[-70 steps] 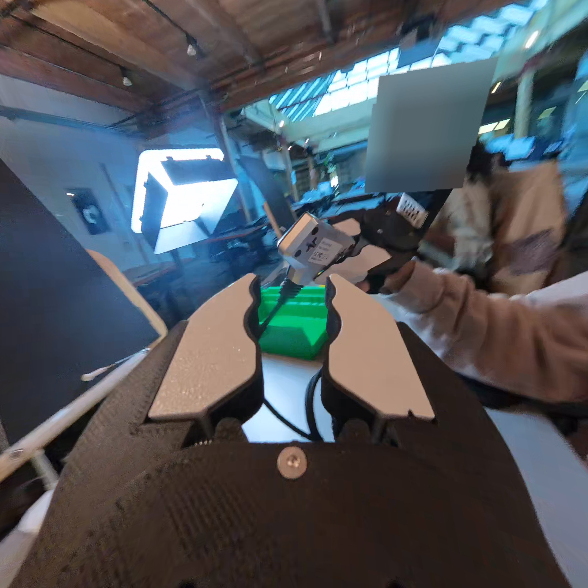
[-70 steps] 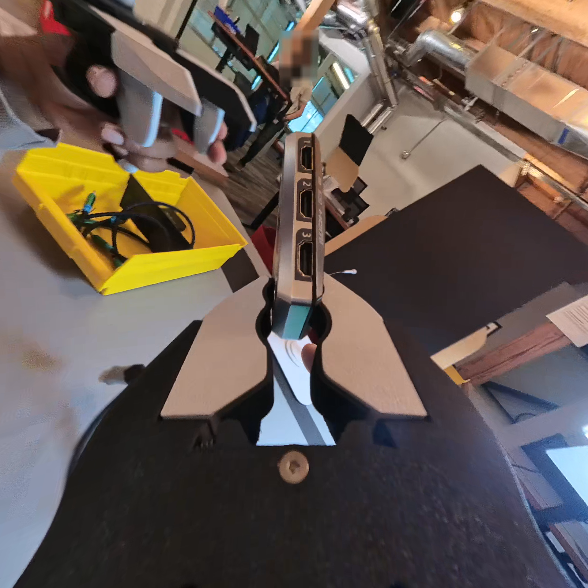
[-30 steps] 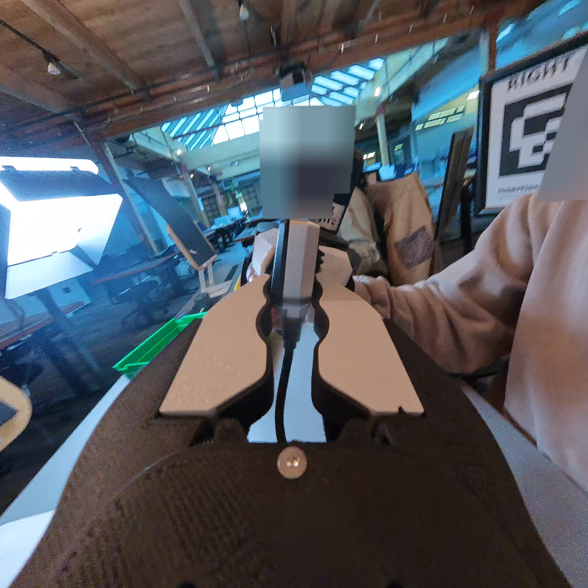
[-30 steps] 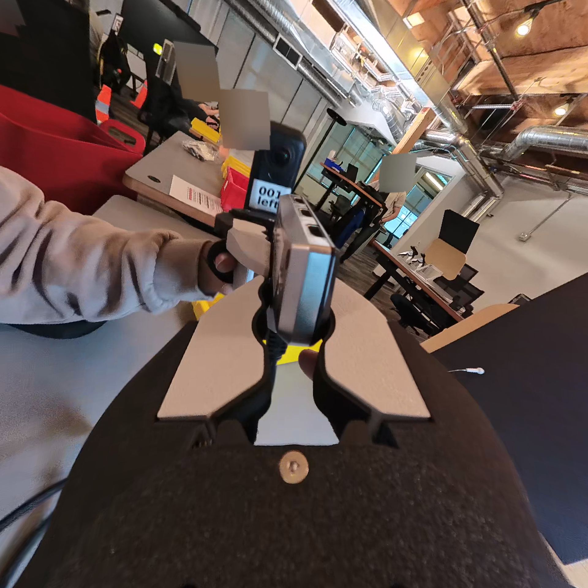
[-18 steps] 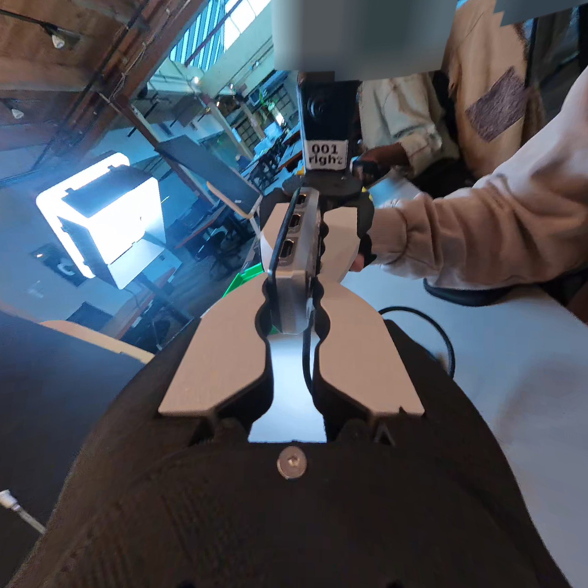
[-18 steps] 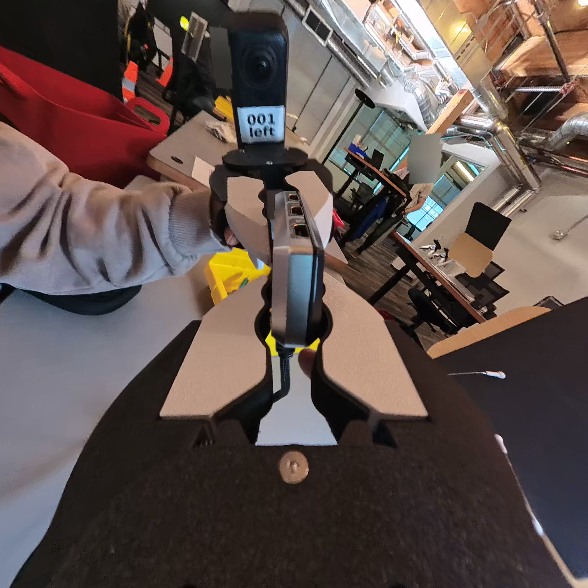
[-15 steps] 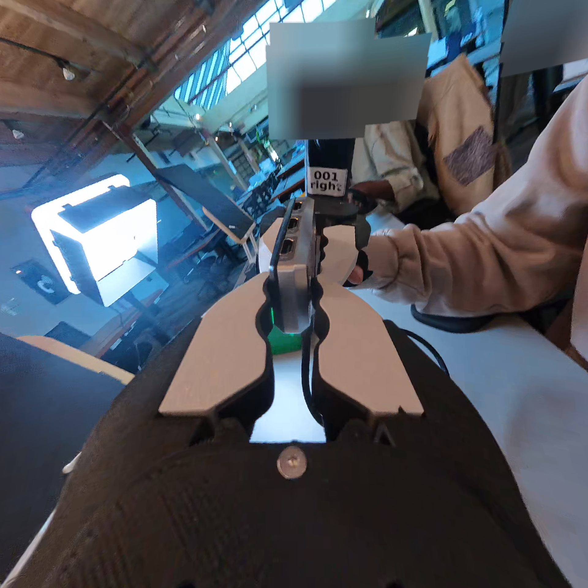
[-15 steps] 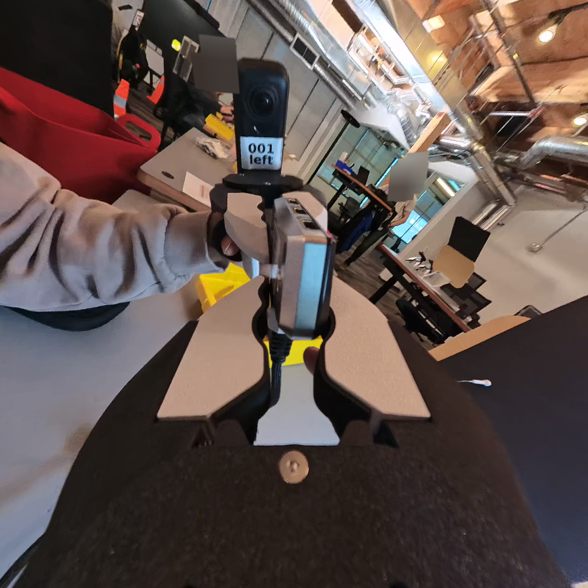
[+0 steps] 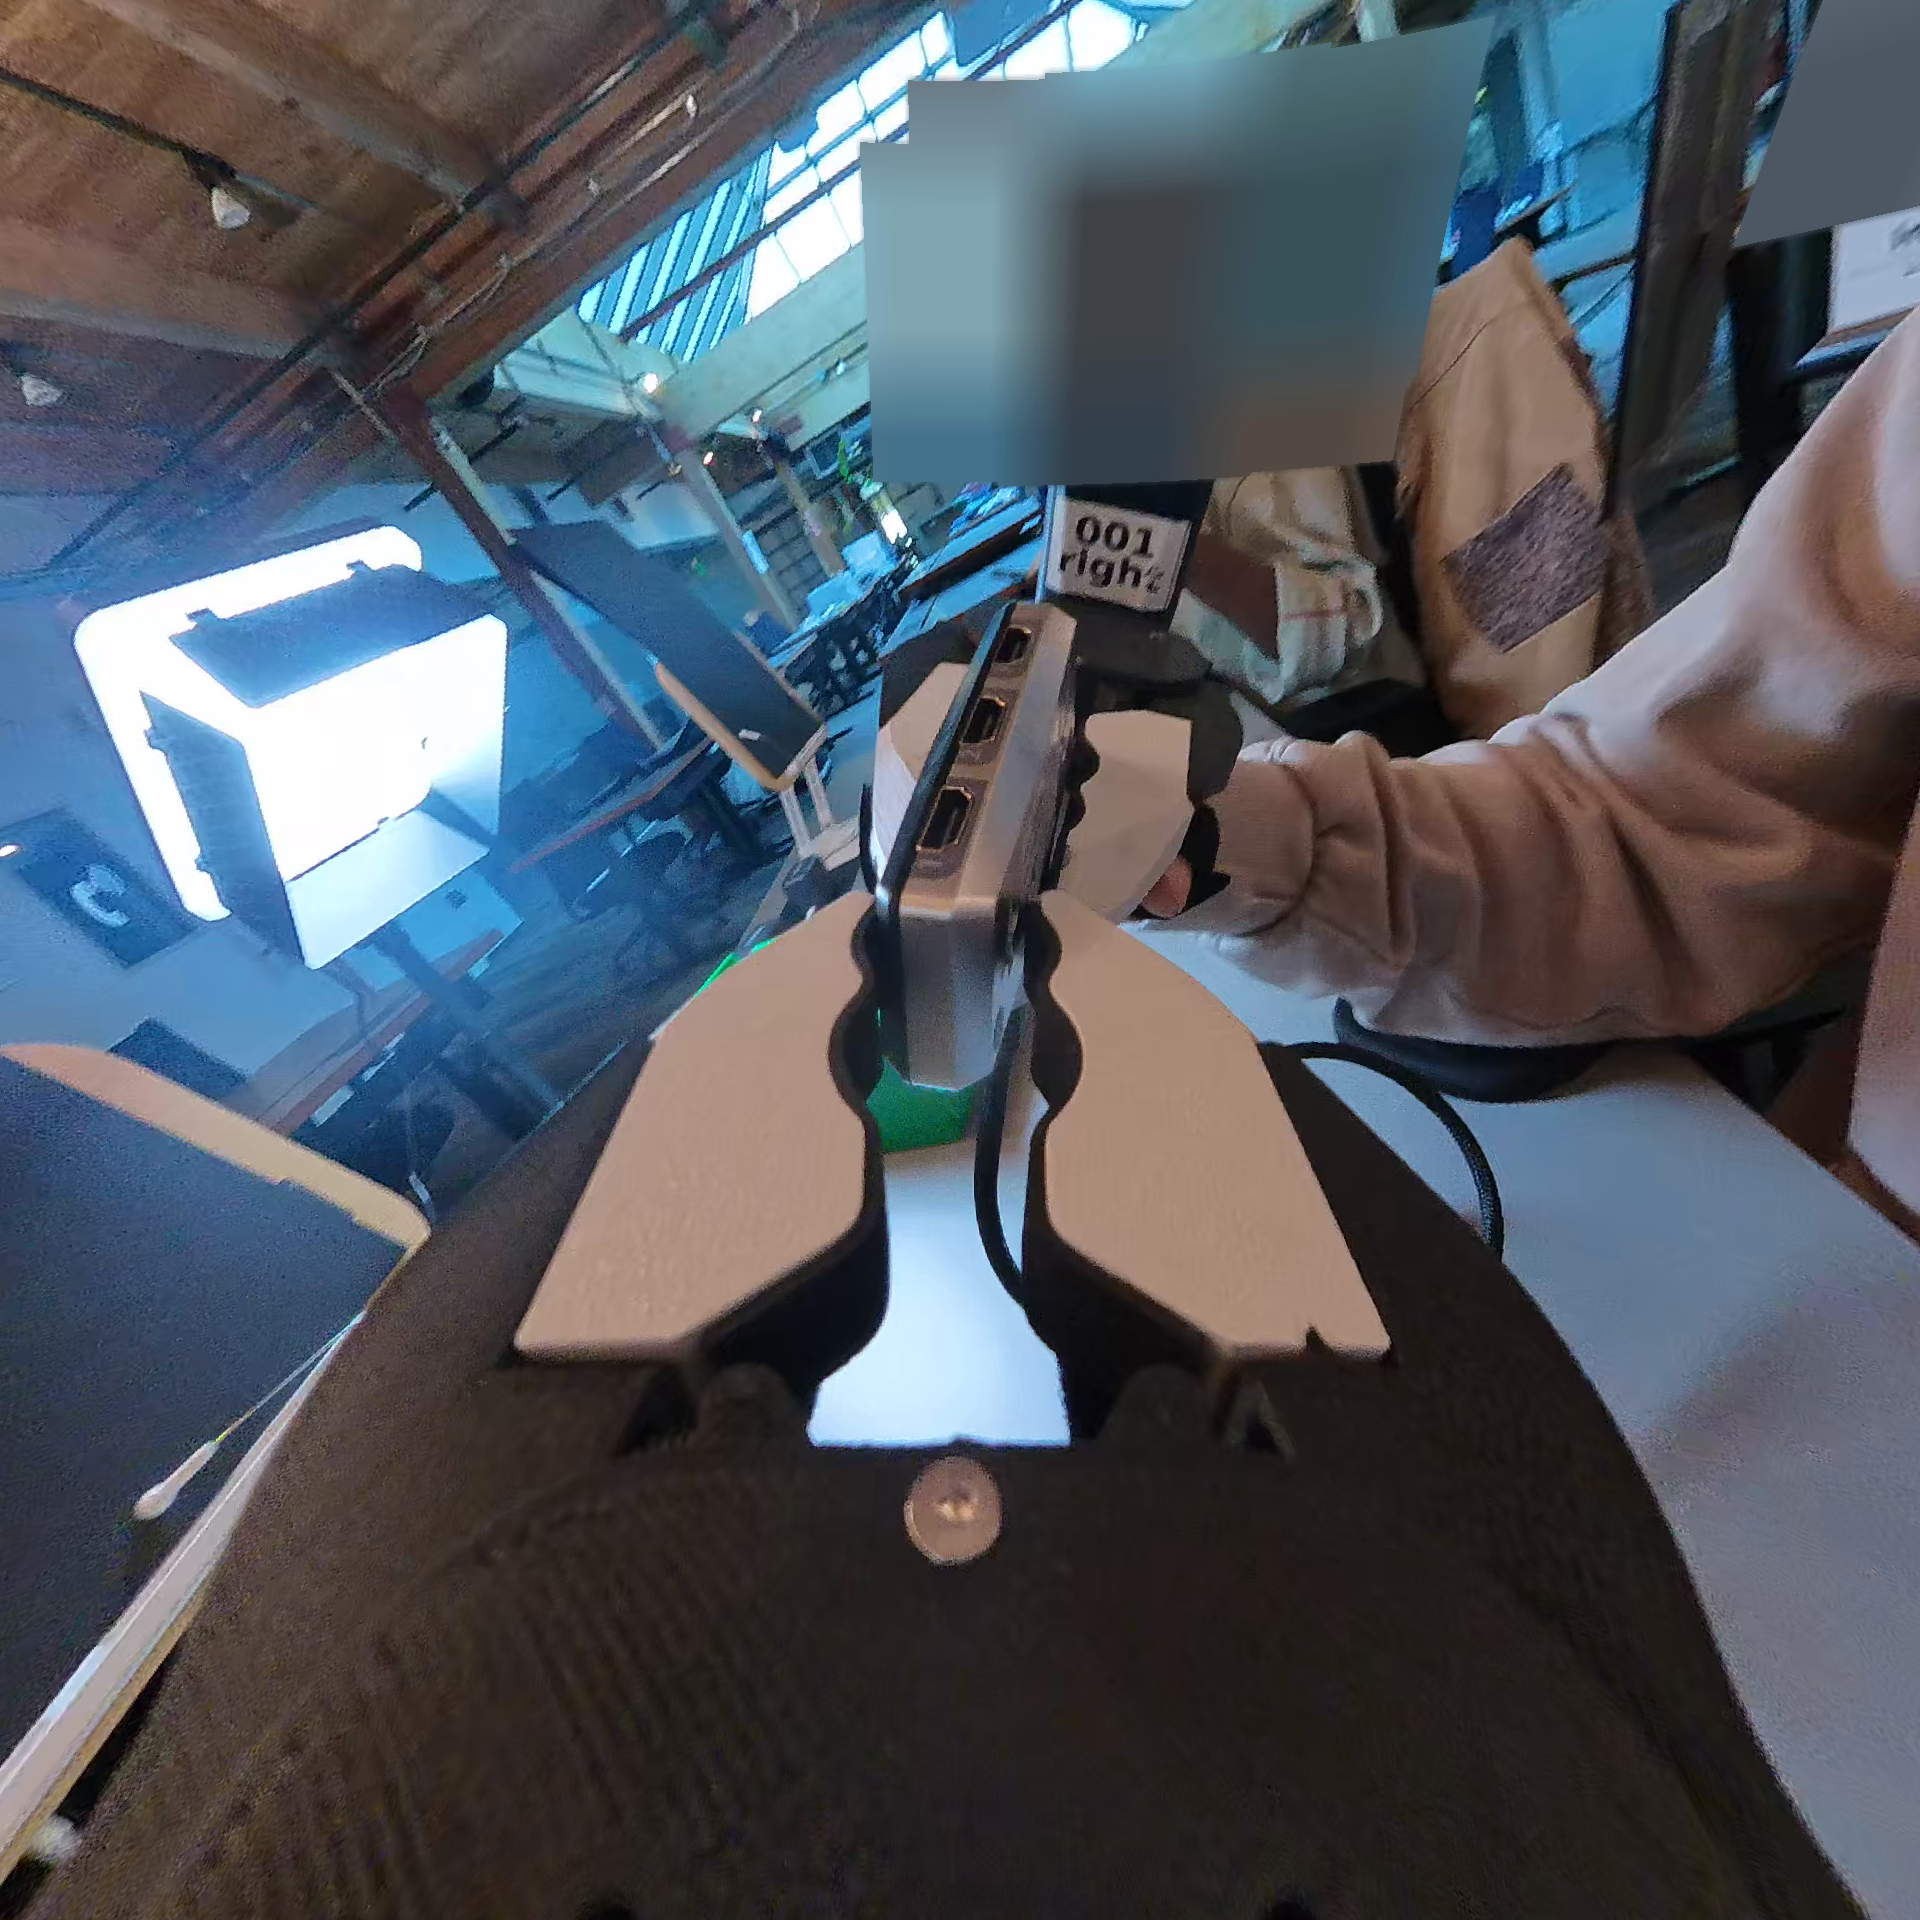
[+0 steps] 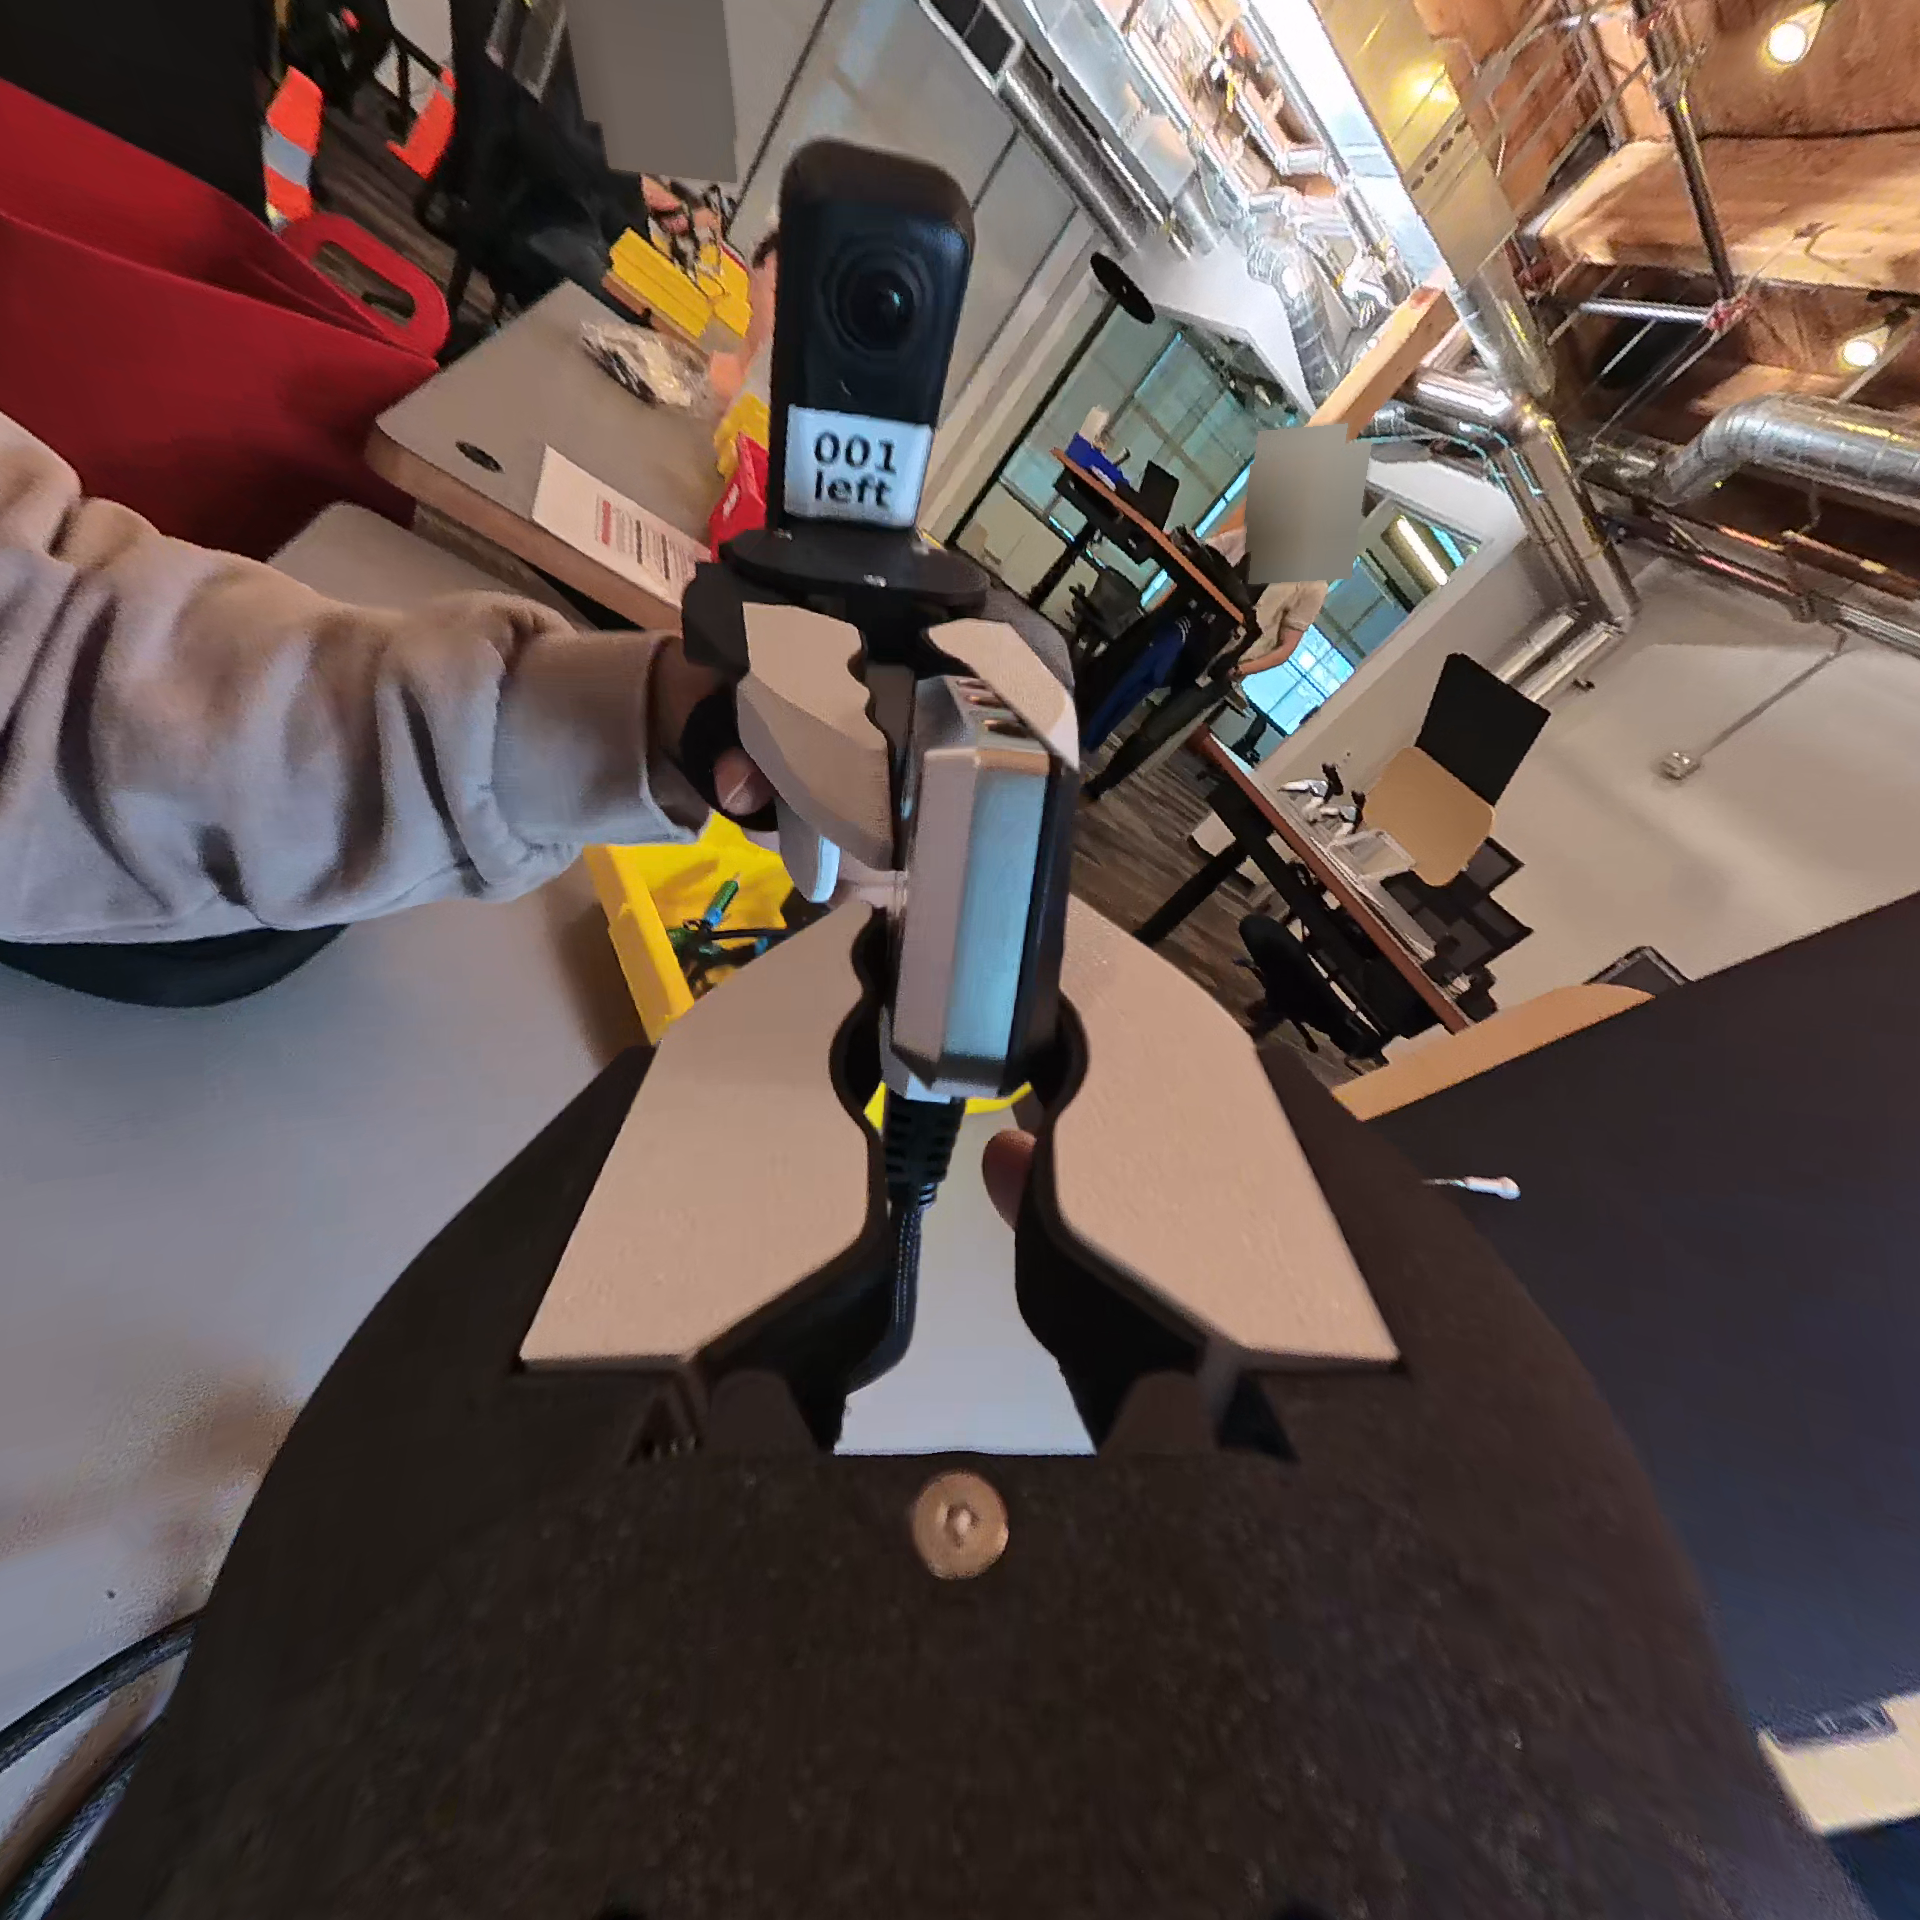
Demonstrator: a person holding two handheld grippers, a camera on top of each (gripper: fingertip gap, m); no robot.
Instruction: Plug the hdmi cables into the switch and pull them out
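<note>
Fingers of the right gripper squeeze the grey switch; the left gripper pinches its other end (cable plug mostly hidden).

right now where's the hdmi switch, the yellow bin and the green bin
hdmi switch [image 9: 971,831]: left wrist view, on its port face.
yellow bin [image 10: 634,925]: right wrist view, on its near wall.
green bin [image 9: 920,1112]: left wrist view, on the part showing between the fingers.
</note>
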